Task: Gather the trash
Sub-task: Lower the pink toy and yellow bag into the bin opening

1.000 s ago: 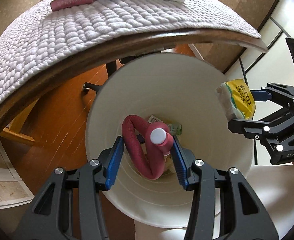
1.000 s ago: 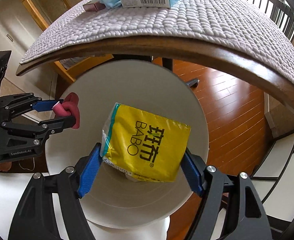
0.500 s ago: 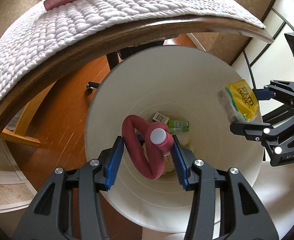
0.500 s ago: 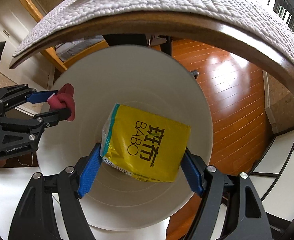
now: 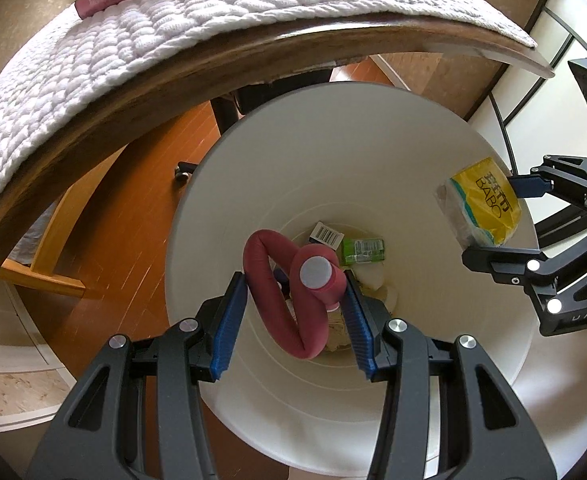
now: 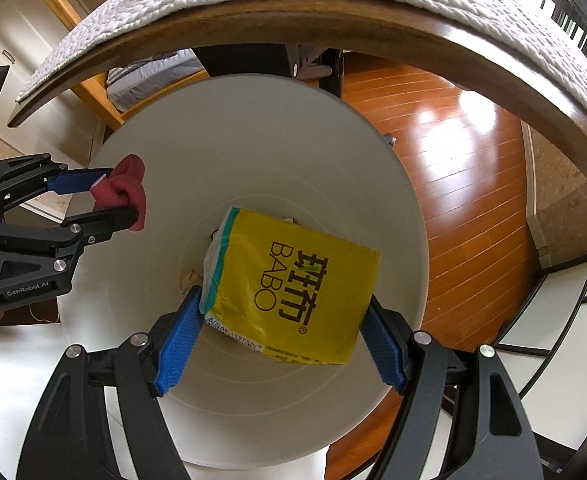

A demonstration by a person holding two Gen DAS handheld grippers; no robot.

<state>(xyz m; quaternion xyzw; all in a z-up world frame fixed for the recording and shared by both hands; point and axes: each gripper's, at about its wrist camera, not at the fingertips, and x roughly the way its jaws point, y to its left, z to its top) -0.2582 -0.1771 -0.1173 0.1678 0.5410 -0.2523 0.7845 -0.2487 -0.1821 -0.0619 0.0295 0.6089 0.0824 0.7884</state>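
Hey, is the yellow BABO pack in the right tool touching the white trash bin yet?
Apart. In the left wrist view the yellow BABO pack hangs clamped in the right tool over the white trash bin, its edges clear of the wall.

**Bright daylight, sharp focus, heavy fisheye curve**

Both wrist views are evenly lit by soft daylight, with no motion blur. White glare patches shine on the wooden floor (image 6: pixel 465 152) at the right of the right wrist view. The table edge (image 5: pixel 221 68) bows into an arc from lens distortion, and it shades the space beneath. A dark vignette rings every corner. The white bin (image 5: pixel 373 128) interior shows gentle shading.
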